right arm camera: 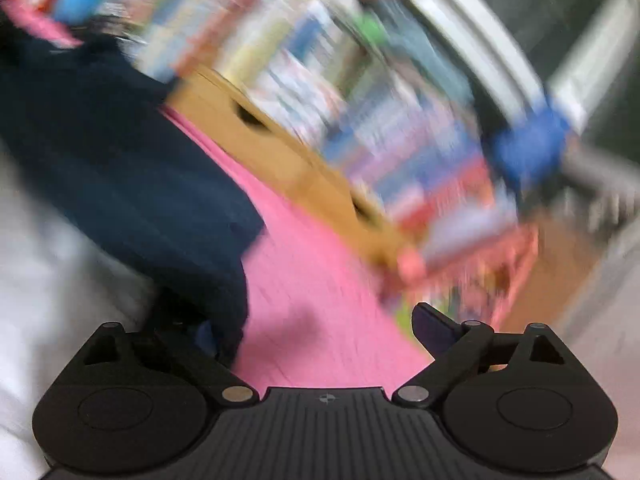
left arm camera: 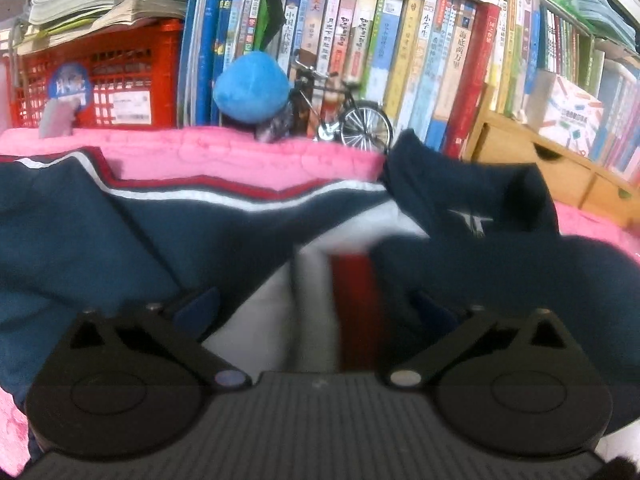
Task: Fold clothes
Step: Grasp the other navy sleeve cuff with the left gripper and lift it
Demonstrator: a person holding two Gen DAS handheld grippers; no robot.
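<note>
Left gripper (left arm camera: pixel 316 312) spread wide over jacket (left arm camera: pixel 100 232) on pink blanket (left arm camera: pixel 240 160); right gripper (right arm camera: pixel 320 328) likewise spread, holding nothing.

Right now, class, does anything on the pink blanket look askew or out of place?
Yes. The navy jacket lies rumpled and skewed on the pink blanket, one part raised off it, the stripes kinked. The right wrist view is heavily blurred.

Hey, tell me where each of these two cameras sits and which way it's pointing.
Left wrist: on the left gripper, looking level across the navy jacket on the pink blanket toward the bookshelf; its two open fingers show.
Right wrist: on the right gripper, tilted and motion-blurred, facing the jacket's edge, the blanket and a wooden drawer box; open fingers show.
Shared: jacket, blanket, books, drawer box.
</note>
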